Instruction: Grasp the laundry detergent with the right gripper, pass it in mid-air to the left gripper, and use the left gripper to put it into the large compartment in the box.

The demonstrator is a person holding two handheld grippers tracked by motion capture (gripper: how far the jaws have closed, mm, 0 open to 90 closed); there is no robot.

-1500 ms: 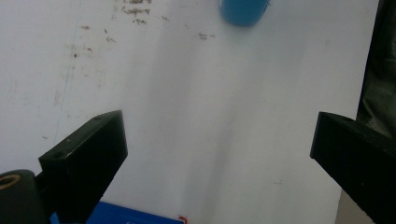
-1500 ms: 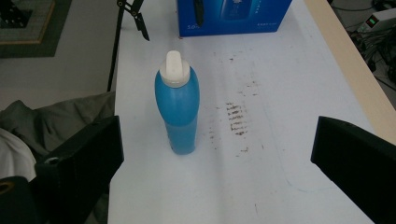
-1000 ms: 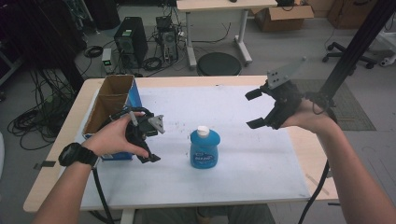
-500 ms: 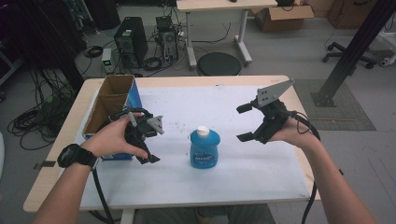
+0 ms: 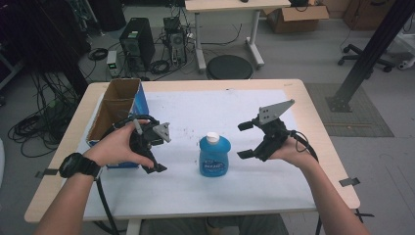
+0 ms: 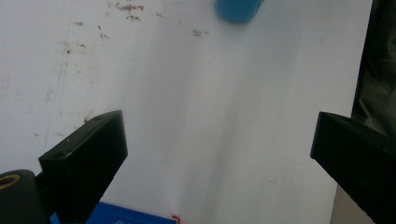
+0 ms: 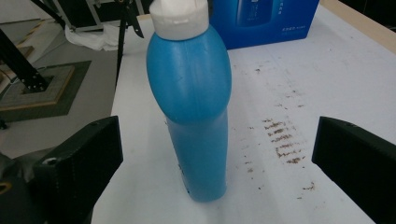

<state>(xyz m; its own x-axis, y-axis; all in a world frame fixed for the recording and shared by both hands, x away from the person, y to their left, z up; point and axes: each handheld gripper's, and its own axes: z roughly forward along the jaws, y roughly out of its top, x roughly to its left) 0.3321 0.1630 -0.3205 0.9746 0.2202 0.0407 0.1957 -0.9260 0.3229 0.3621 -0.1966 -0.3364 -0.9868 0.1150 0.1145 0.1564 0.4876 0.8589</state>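
A blue bottle (image 5: pixel 213 156) with a white cap stands upright on the white mat in the middle of the table. My right gripper (image 5: pixel 243 141) hovers just to its right, open, jaws aimed at the bottle. In the right gripper view the bottle (image 7: pixel 191 107) stands close ahead between the spread jaws of that gripper (image 7: pixel 212 158), untouched. My left gripper (image 5: pixel 155 154) is held left of the bottle, open and pointing down at the mat. In the left gripper view the gripper (image 6: pixel 219 158) has bare mat between its jaws, and the bottle's base (image 6: pixel 236 9) is at the top edge.
An open cardboard box (image 5: pixel 117 105) with blue sides stands at the table's left, right behind my left hand; the box (image 7: pixel 261 18) is also beyond the bottle. The white mat (image 5: pixel 195 107) has dark scuffs. Chairs, cables and computers stand on the floor beyond the table.
My right gripper has come down and leftward from the table's right side to just beside the bottle. The left gripper and the bottle have stayed put.
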